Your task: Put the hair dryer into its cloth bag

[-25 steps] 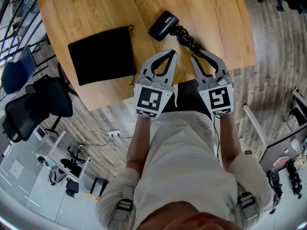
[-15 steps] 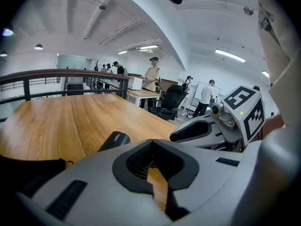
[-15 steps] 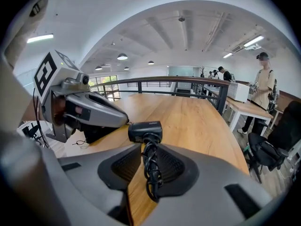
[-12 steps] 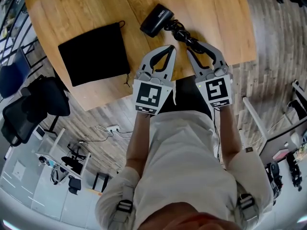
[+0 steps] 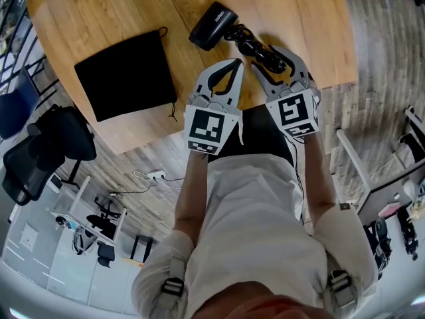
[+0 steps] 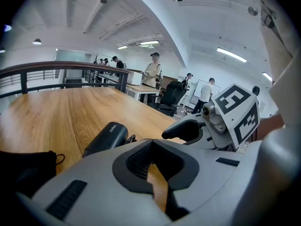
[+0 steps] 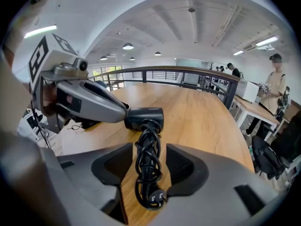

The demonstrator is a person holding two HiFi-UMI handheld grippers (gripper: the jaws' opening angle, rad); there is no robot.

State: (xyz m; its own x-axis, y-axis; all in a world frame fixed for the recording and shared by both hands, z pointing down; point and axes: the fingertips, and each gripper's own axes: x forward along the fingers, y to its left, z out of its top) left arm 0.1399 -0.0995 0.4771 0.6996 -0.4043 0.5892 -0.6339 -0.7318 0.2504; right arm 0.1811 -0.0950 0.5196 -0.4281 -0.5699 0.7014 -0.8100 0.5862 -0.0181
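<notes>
Now | my right claw (image 7: 149,154) just spreading, straddling cord-wrapped handle of hair dryer (image 5: 212,25), not pinching yet | left claw (image 5: 234,64) pressed together, empty | pickup pending, I reckon

Pale brand lettering along the barrel of the hair dryer (image 6: 106,138), too small to read surely. Black-and-white square code markers on the left tool (image 5: 236,64) and right tool (image 5: 267,56); no letters there.

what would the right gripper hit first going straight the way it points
Most likely the hair dryer's cord-wrapped handle: it lies between the jaws of the right gripper, which have just been opening and don't press it. The table sits right beneath, though depth is hard to judge.
</notes>
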